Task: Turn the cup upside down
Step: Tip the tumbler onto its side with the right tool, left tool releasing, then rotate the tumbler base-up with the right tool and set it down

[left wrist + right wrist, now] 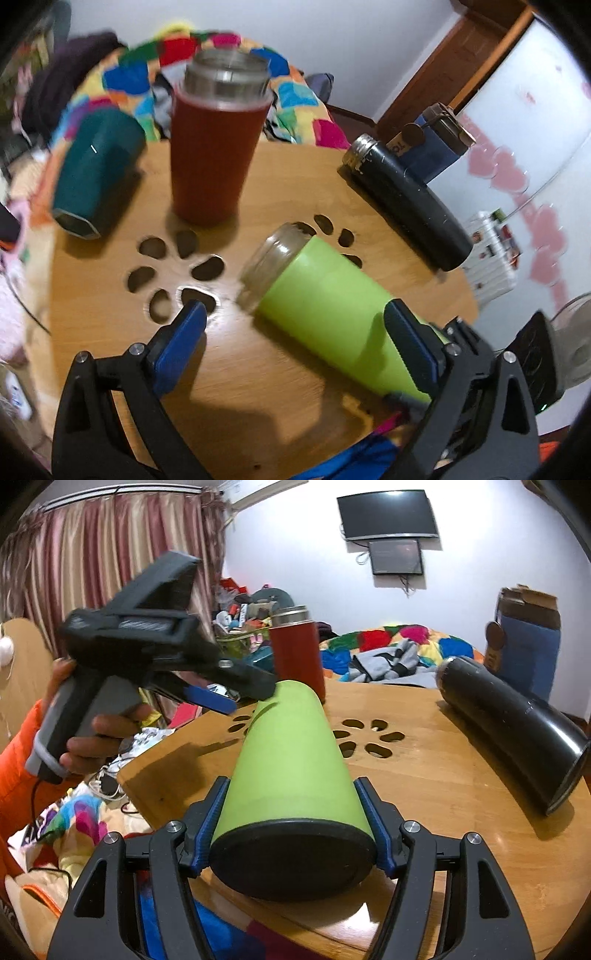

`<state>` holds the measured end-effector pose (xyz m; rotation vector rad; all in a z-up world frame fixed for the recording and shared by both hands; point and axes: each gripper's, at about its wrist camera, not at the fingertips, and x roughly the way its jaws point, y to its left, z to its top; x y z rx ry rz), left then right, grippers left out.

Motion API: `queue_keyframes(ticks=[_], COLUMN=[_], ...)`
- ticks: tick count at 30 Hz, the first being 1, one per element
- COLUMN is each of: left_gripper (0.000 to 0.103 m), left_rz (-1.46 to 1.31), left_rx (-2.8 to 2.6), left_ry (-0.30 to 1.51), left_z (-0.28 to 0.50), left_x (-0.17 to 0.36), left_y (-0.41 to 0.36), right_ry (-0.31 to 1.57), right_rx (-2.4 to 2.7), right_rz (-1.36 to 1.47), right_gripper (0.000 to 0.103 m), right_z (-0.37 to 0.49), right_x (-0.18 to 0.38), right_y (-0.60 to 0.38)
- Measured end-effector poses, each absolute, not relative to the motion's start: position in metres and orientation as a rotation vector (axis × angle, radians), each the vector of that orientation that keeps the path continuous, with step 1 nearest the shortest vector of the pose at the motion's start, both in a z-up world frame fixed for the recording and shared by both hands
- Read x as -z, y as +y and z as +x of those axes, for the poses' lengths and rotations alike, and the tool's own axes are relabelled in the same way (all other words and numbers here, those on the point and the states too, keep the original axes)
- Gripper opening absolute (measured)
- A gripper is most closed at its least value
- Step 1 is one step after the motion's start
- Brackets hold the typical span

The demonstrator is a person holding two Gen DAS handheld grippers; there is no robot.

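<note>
A lime-green cup [328,317] with a steel rim lies on its side on the round wooden table [258,398]. My right gripper [291,805] is shut on the green cup [291,760] near its black base, with a blue pad on each side. My left gripper [295,317] is open above the table; its right finger [410,343] is over the cup's body and its left finger [181,339] is over bare wood. The left gripper also shows in the right wrist view [240,694], held by a hand, beside the cup's far end.
A red cup [218,147] stands upright at the back. A teal cup [96,173] lies at the left and a black cup [406,199] lies at the right. A blue carton [436,144] stands behind the black cup. Petal-shaped cut-outs [177,269] pierce the table's middle.
</note>
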<state>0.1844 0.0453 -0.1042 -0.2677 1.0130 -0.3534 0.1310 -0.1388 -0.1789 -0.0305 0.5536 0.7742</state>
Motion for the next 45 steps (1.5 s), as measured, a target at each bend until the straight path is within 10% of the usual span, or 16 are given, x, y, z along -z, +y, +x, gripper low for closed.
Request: queue_keyframes(ticks=[45], left_gripper=[0.098], left_rz=[-0.143], left_rx=[0.471], left_ry=[0.567], left_z=[0.147], left_x=[0.001], left_y=[0.024], right_ry=[0.32], right_rx=[-0.632], right_rz=[-0.058], right_gripper=[0.063], right_z=[0.144], right_x=[0.069], right_y=[-0.115])
